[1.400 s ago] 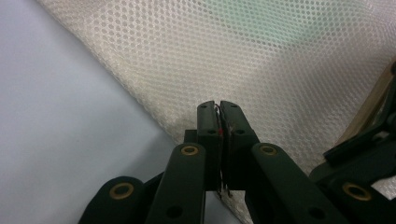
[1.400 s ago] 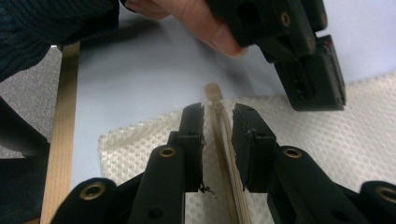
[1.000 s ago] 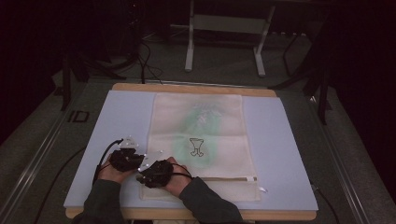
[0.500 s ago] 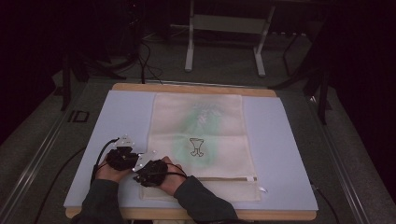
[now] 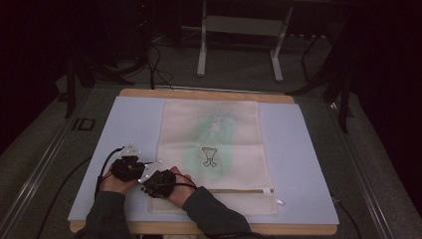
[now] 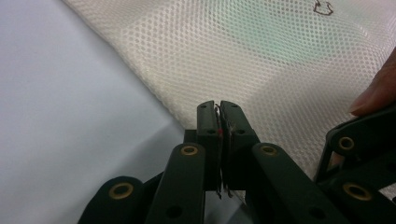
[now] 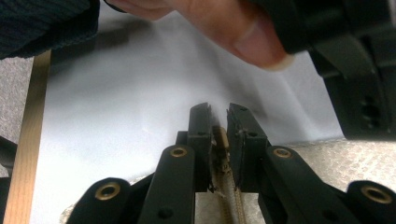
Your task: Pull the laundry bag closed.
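Left tool (image 6: 219, 135) pinched on mesh bag (image 5: 214, 149) edge, right tool (image 7: 218, 140) just closing onto its zipper (image 7: 231, 196)

A wooden table (image 5: 209, 94) carries a pale blue mat (image 5: 308, 164). A white mesh zip bag (image 5: 219, 129) lies flat on the mat.

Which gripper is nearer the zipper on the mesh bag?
Right. The right gripper has just closed its jaws on the zipper's end at the mesh bag's near corner. The left gripper pinches the bag's edge, just beside it.
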The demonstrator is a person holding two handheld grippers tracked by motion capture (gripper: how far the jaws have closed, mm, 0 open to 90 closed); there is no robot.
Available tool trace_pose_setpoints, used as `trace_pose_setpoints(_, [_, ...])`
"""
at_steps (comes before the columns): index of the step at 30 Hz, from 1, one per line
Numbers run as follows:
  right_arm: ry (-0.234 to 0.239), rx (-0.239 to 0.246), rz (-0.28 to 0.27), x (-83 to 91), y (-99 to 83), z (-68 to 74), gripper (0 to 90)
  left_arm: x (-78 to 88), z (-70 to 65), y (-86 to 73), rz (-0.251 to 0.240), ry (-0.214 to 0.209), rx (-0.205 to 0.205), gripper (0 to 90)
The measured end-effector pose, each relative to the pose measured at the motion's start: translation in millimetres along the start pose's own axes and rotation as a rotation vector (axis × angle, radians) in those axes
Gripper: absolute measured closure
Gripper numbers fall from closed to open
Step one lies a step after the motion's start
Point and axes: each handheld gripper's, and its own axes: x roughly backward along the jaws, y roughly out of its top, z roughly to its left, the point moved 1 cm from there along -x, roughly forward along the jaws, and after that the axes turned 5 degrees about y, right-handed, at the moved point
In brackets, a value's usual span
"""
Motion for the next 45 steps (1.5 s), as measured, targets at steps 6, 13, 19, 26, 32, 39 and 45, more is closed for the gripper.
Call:
trace_pose_setpoints(6, [0.003,-0.018,-0.029,2.6,-0.5,-0.8,80.7,3.9,4.4,-1.2,-0.023,0.002,0.020,87.5])
trace_pose_setpoints(13, [0.009,-0.026,-0.063,8.7,1.1,-1.8,80.8,5.9,5.1,-1.3,-0.037,0.004,0.022,87.5])
trace_pose_setpoints(19, [0.023,-0.042,-0.098,15.0,-1.5,-3.6,80.9,7.0,6.2,-1.7,-0.038,0.009,0.027,87.5])
trace_pose_setpoints(26, [0.024,-0.040,-0.106,25.6,-5.8,-2.5,80.8,6.5,5.4,-1.5,-0.034,0.007,0.024,87.5])
trace_pose_setpoints(32, [0.031,-0.046,-0.100,32.7,-14.5,-3.6,80.8,4.8,3.8,-1.2,-0.022,0.007,0.011,87.4])
trace_pose_setpoints(39, [0.043,-0.062,-0.097,32.6,-20.9,-6.2,80.8,3.9,2.5,-0.9,-0.017,0.005,0.007,87.3])
trace_pose_setpoints(45, [0.063,-0.080,-0.095,30.5,-22.3,-8.5,80.6,3.6,2.3,-0.9,-0.016,0.006,0.007,87.3])
